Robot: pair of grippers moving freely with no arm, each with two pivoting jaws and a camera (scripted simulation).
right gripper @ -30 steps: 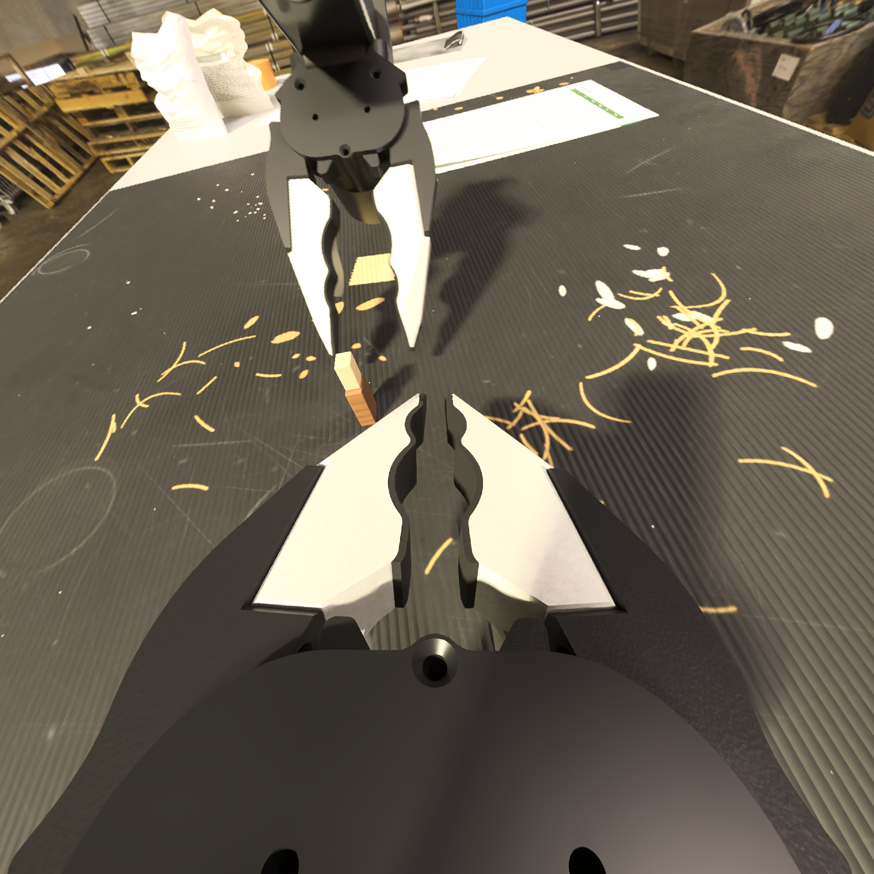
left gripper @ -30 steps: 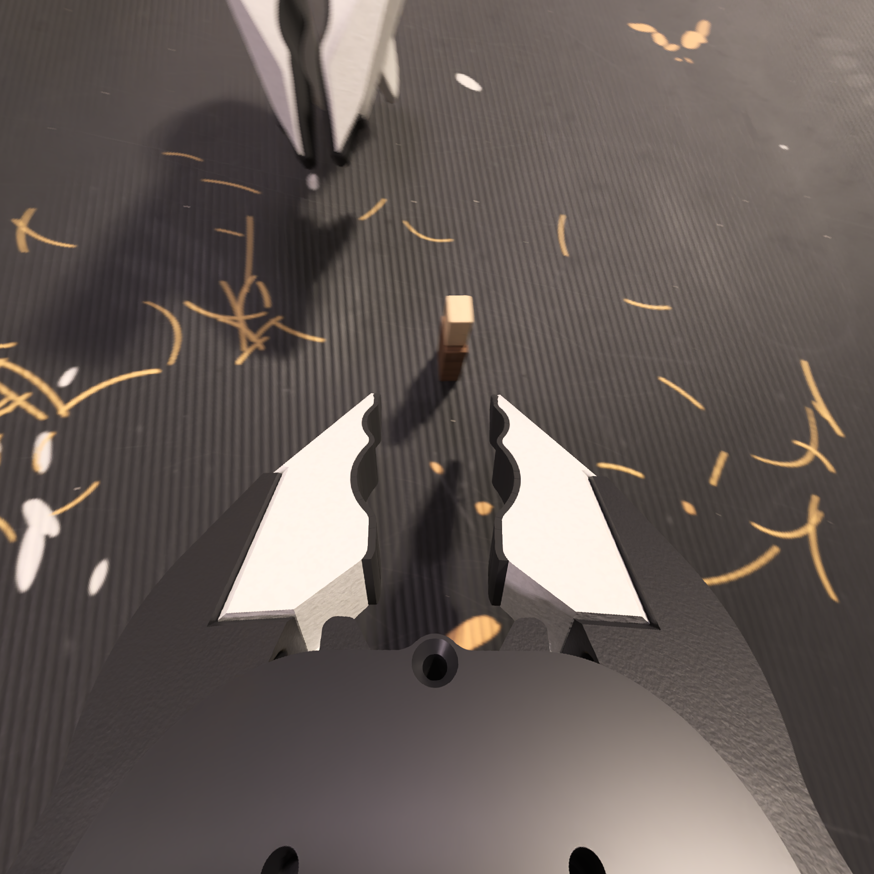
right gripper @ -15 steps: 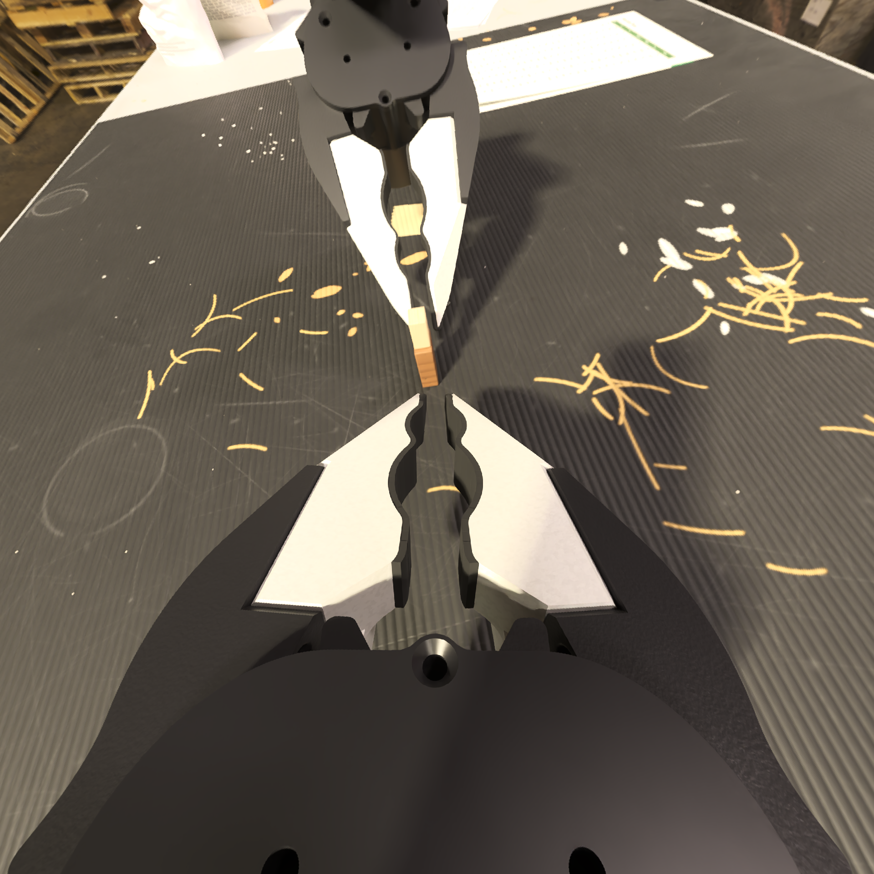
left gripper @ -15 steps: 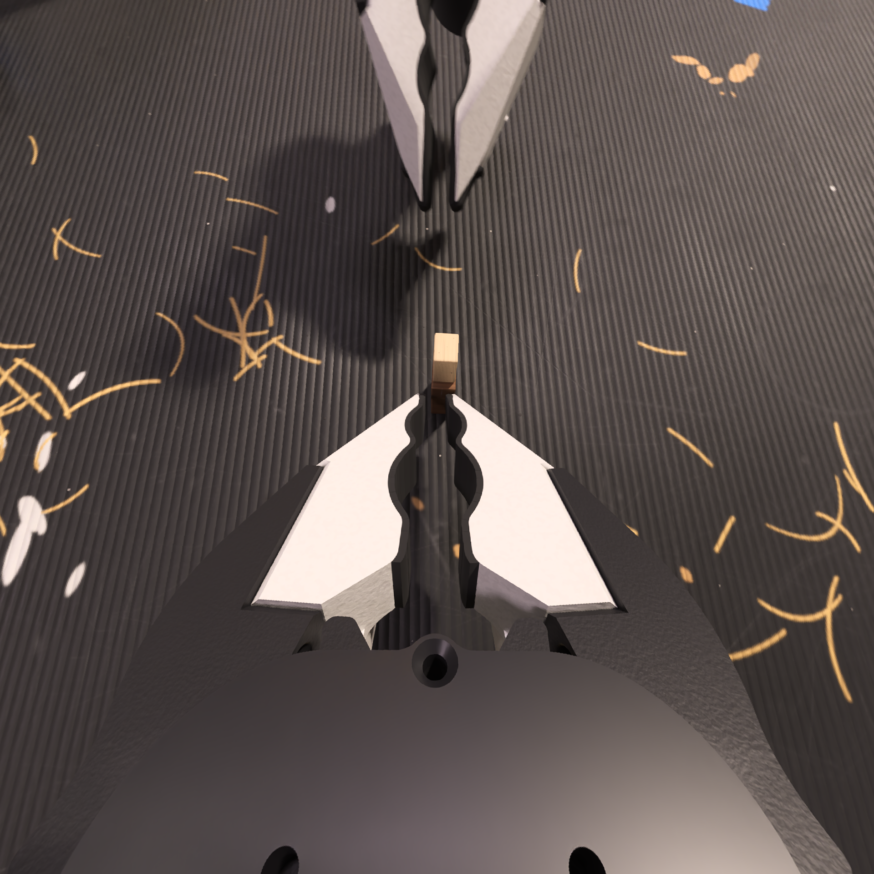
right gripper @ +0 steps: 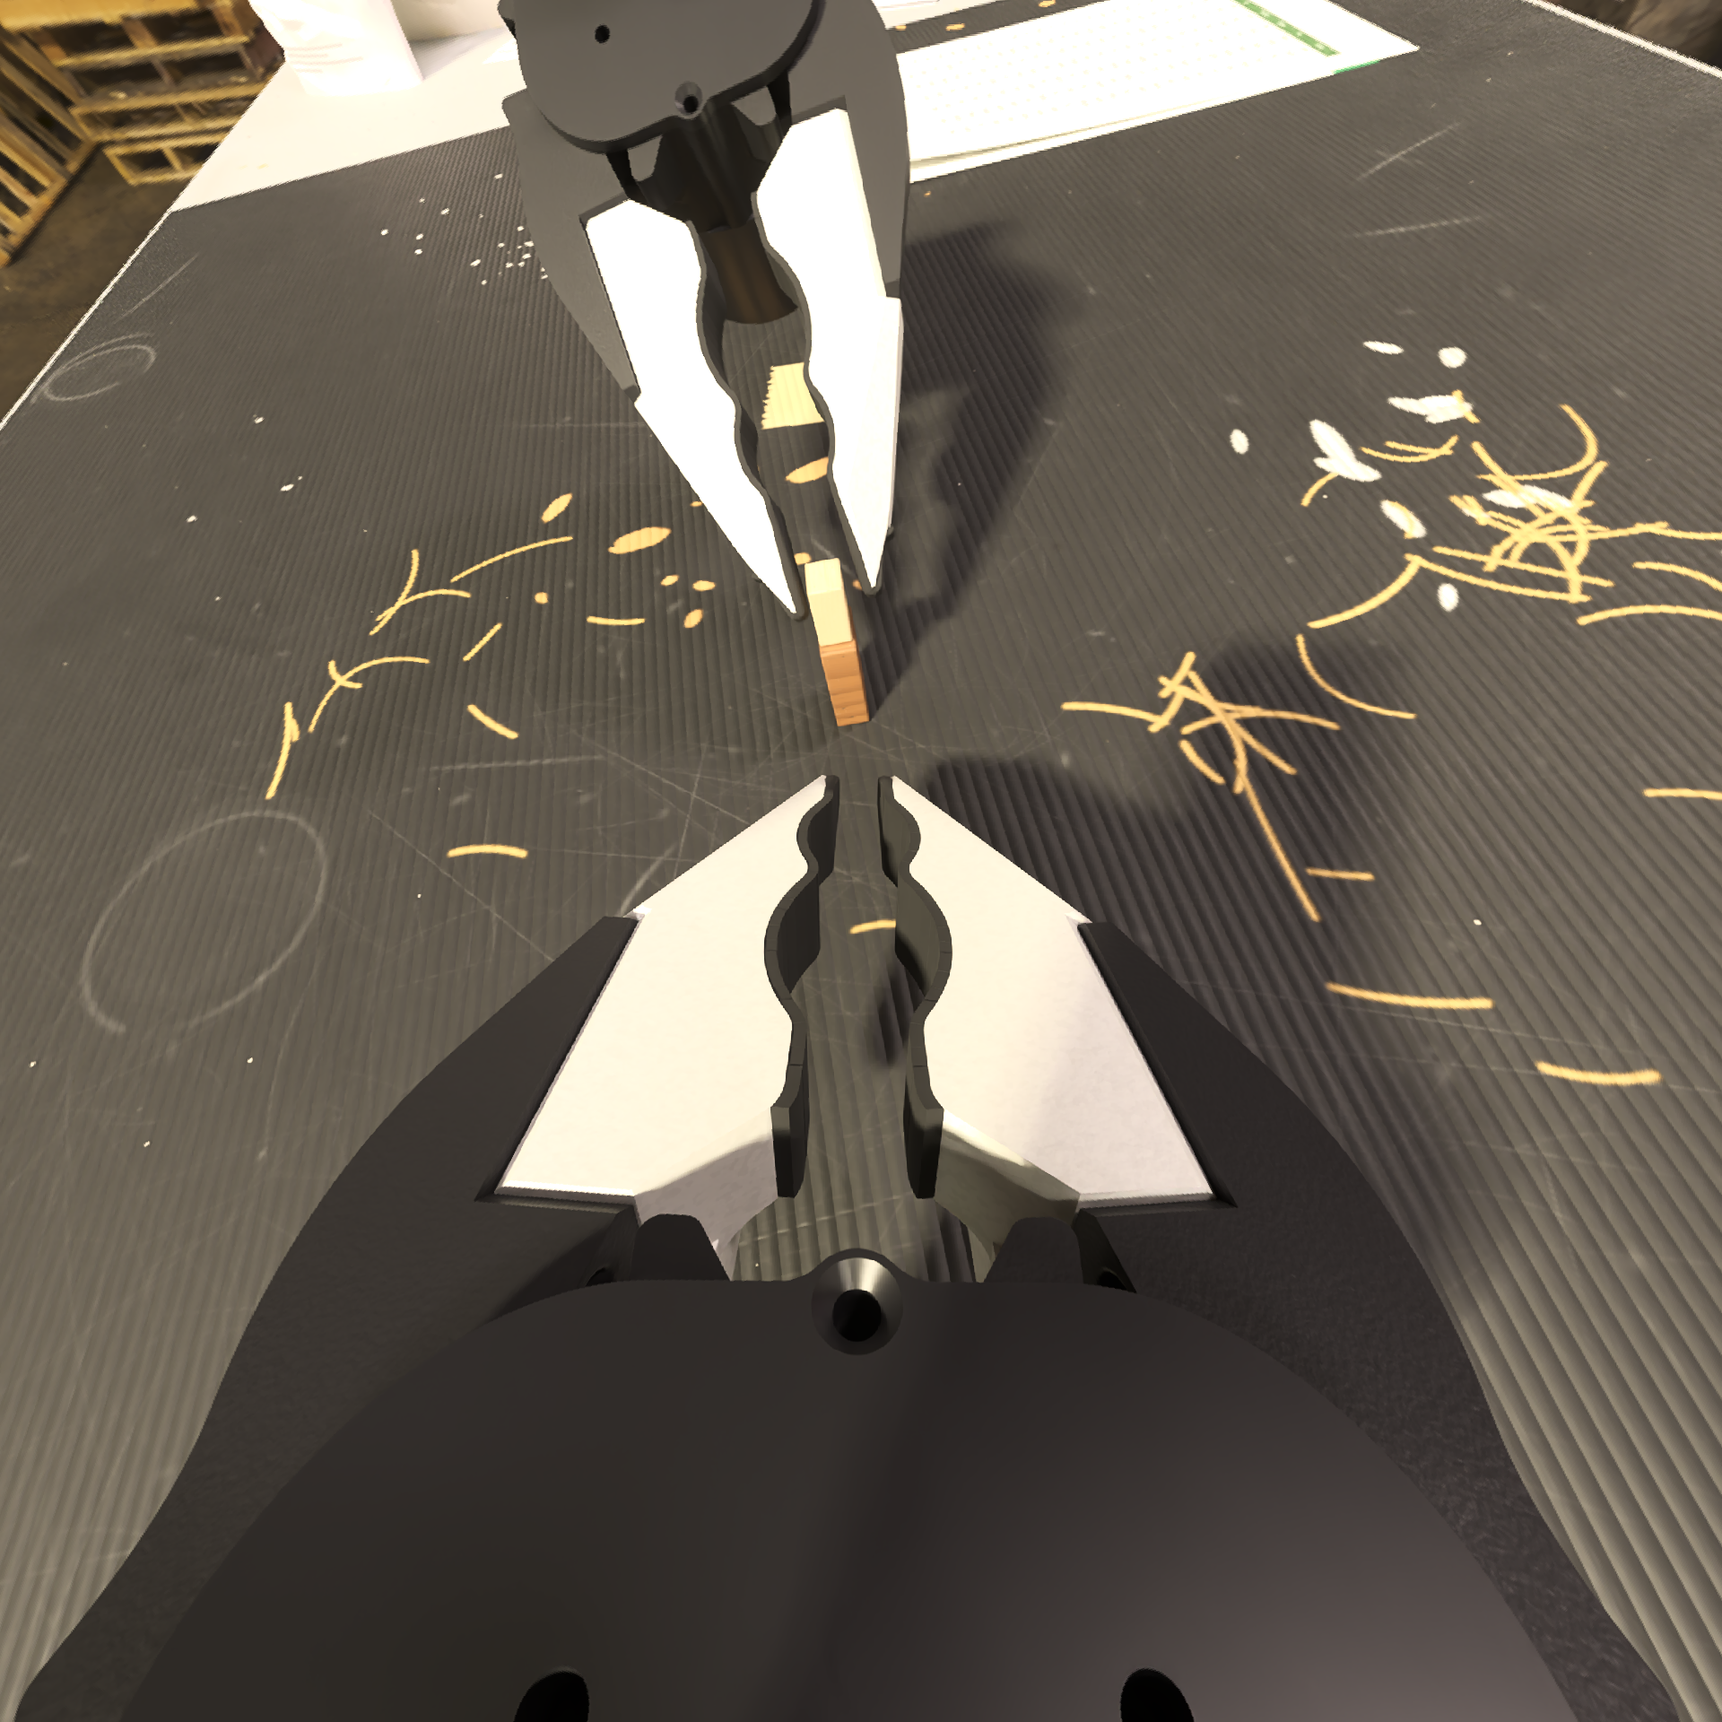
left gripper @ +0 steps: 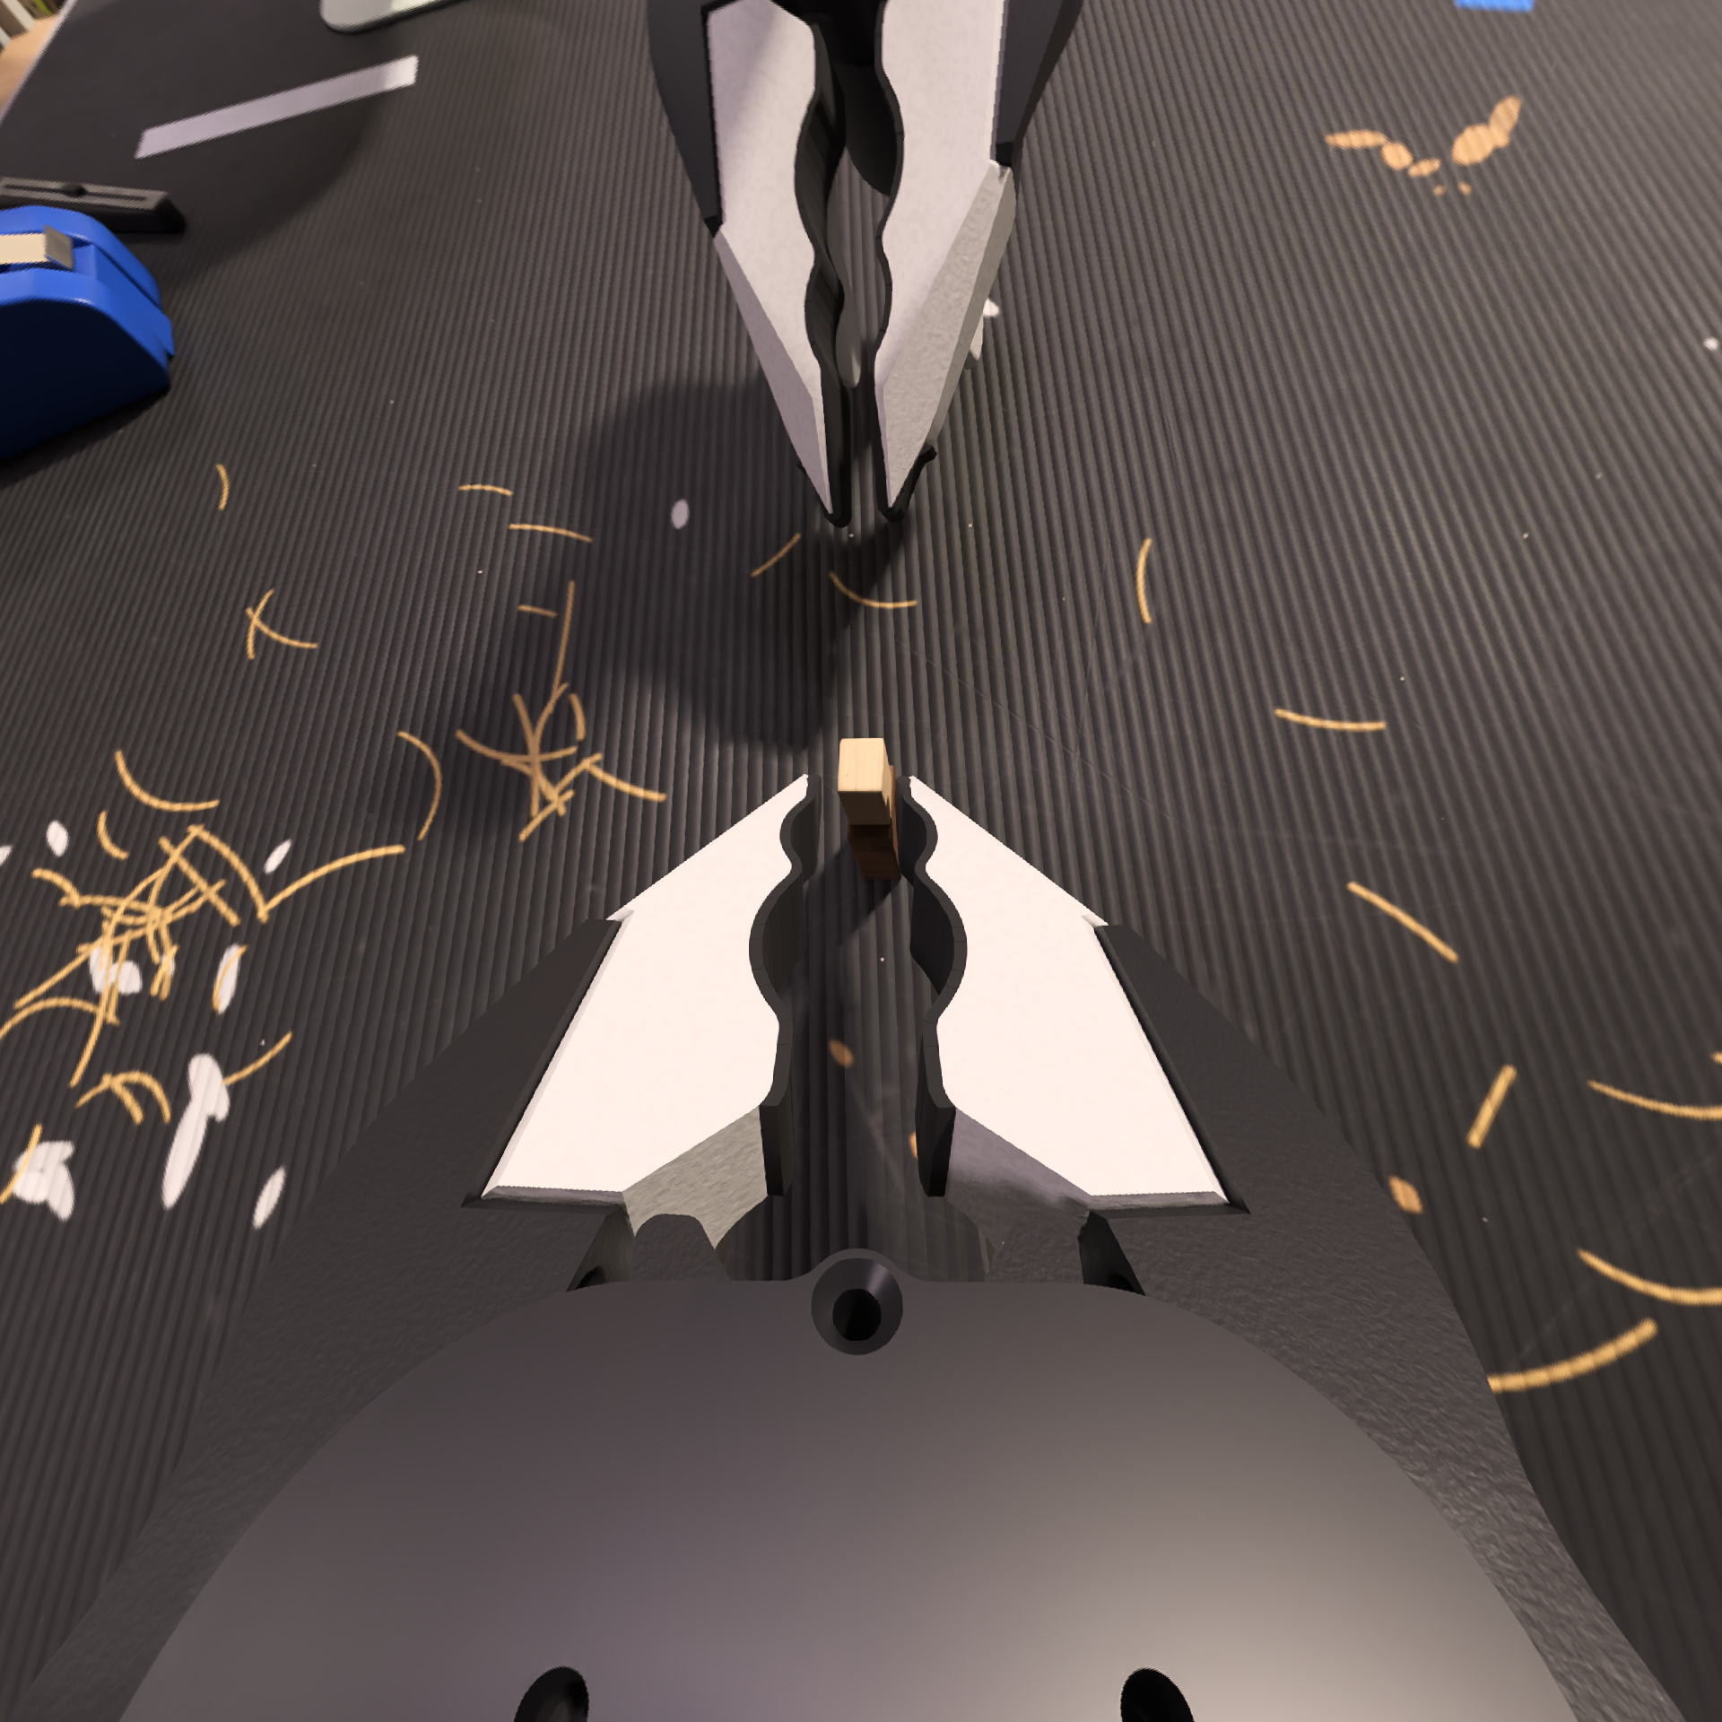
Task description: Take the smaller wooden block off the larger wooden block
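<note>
The smaller pale wooden block (left gripper: 862, 769) stands on the larger, darker wooden block (left gripper: 876, 853) on the black mat. My left gripper (left gripper: 859, 787) is narrowly open with its fingertips on either side of the stack. The right fingertip is against the blocks and a thin gap shows on the left. In the right wrist view the pale block (right gripper: 825, 596) sits on the darker block (right gripper: 843, 680), with the left gripper (right gripper: 832, 596) straddling the top. My right gripper (right gripper: 857, 781) is nearly closed and empty, just short of the stack, and shows opposite in the left wrist view (left gripper: 867, 511).
Wood shavings (left gripper: 550, 755) and white flecks litter the mat. A blue tape dispenser (left gripper: 65, 326) sits at the far left. A further pale wooden piece (right gripper: 787, 396) lies behind the left gripper. Paper sheets (right gripper: 1118, 84) lie at the far table end, with pallets (right gripper: 93, 102) beyond the edge.
My left gripper narrowed from wide open, moved forward and now has the stack between its fingertips. My right gripper swung into line opposite it and came closer to the stack.
</note>
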